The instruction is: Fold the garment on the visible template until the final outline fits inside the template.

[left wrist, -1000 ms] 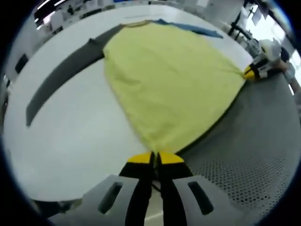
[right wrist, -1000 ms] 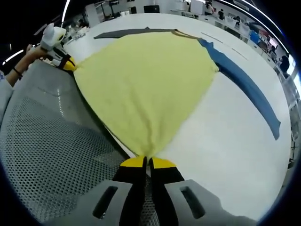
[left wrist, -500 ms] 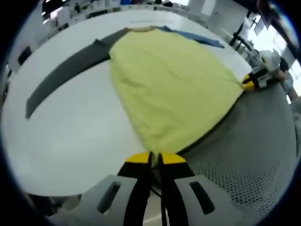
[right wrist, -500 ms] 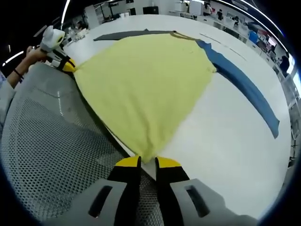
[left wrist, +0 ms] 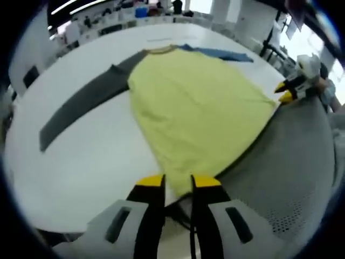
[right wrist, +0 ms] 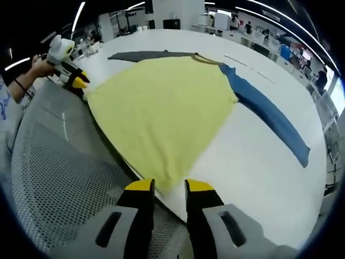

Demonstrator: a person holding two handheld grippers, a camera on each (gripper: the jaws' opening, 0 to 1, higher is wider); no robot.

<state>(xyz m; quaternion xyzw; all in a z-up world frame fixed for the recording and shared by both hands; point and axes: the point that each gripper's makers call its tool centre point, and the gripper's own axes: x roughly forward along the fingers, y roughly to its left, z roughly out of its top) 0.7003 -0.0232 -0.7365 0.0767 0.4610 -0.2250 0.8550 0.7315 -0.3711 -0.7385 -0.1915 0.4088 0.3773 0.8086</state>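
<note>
The garment point(left wrist: 197, 110) lies flat on the white table point(left wrist: 91, 167), yellow body spread wide, its long axis running from the hem nearest the claws out toward the collar at about 12 o'clock in both views. In the left gripper view the left gripper point(left wrist: 177, 183) stands released, jaws apart, one hem corner lying just past the tips at 12 o'clock; the grey sleeve point(left wrist: 81, 102) trails off toward 10 o'clock. In the right gripper view the right gripper point(right wrist: 170, 187) is likewise released, the other hem corner just ahead at 12, the blue sleeve point(right wrist: 269, 116) reaching to 2 o'clock. Each claw is nearest its own corner, so either sleeve fold looks a fair reach away
</note>
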